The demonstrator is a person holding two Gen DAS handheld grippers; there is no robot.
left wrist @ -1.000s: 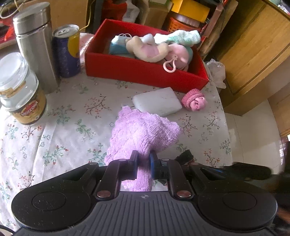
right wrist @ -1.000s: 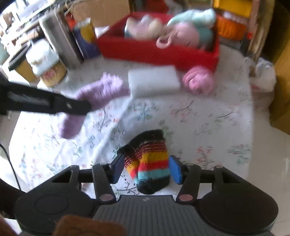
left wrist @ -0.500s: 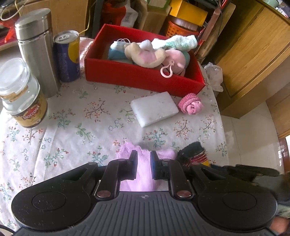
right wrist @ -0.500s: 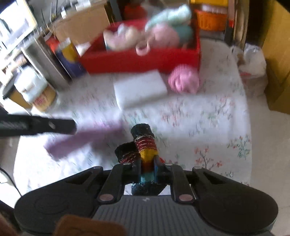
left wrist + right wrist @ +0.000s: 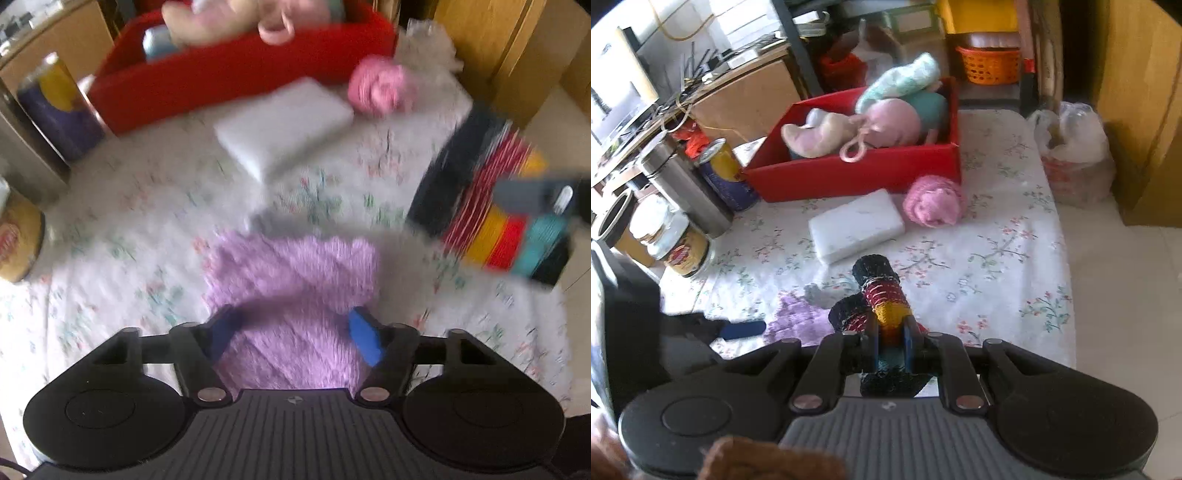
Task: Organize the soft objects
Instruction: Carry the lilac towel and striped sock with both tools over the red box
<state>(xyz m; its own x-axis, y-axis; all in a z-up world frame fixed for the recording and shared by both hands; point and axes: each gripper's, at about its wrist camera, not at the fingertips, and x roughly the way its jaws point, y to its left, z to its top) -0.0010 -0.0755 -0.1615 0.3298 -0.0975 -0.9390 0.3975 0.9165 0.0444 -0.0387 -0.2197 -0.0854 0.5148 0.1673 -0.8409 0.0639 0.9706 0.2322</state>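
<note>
- While the left gripper (image 5: 293, 334) opens its jaws, the purple sock (image 5: 291, 280) lies flat on the tablecloth (image 5: 122, 206) near its front edge; the sock sits between the blue pads (image 5: 364, 339) but they do not press it.
- Right gripper (image 5: 891, 341): jaws together, clamped on the striped sock (image 5: 882, 295), which is bunched and lifted clear of the cloth (only its middle is pinched).
- Red box (image 5: 857, 177) stands at the far edge of the table, already holding several plush things; it looks well filled at its right end.
- Loose on the cloth, just in front of the box: 1 white sponge (image 5: 857, 225) and 1 pink knit ball (image 5: 934, 201).
- At the left edge: can (image 5: 726, 173), steel flask (image 5: 683, 188), jar (image 5: 677, 243).
- Risks, as I judge them:
  - a thin pinch on knit may slip during the carry, dropping the striped sock short of the box;
  - a low path could nudge the sponge or pink ball;
  - dropped onto the piled end, the sock might roll back out;
  - the 2 grippers work close together and could collide.
</note>
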